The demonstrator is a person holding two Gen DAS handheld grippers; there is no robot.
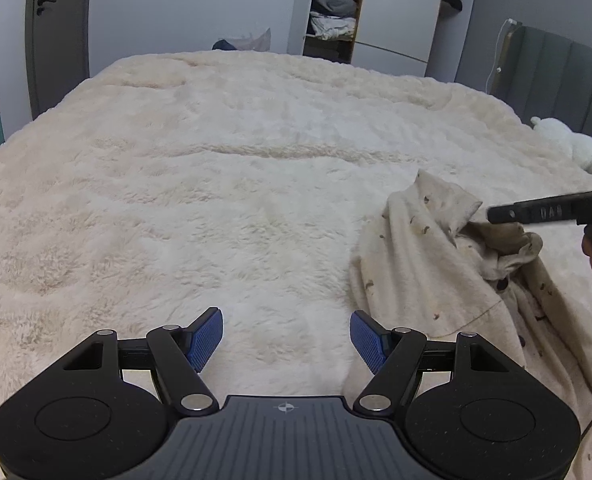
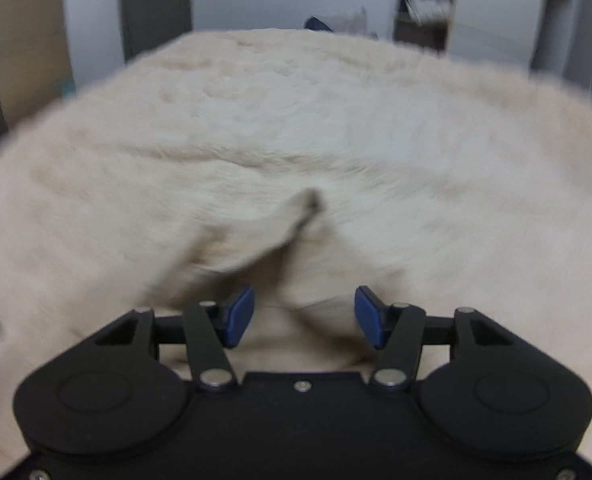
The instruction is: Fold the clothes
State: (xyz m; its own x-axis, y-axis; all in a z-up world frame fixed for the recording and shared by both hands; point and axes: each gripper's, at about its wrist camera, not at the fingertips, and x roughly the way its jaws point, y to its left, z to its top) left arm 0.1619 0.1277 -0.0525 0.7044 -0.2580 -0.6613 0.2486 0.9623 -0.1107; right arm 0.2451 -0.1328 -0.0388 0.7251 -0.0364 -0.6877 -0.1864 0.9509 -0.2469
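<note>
A cream garment (image 1: 436, 264) with small brown marks and buttons lies bunched on the right of the fluffy cream bed cover (image 1: 224, 168). My left gripper (image 1: 286, 338) is open and empty, low over the cover just left of the garment. My right gripper (image 2: 304, 314) is open, with a fold of the garment (image 2: 256, 248) rising between and beyond its blue pads; that view is blurred. In the left wrist view one right finger (image 1: 544, 212) reaches in from the right edge over the garment's raised collar.
A white plush toy (image 1: 572, 144) lies at the far right by the grey headboard (image 1: 568, 80). An open wardrobe (image 1: 336, 12) with piled clothes and a dark door (image 1: 56, 32) stand beyond the bed.
</note>
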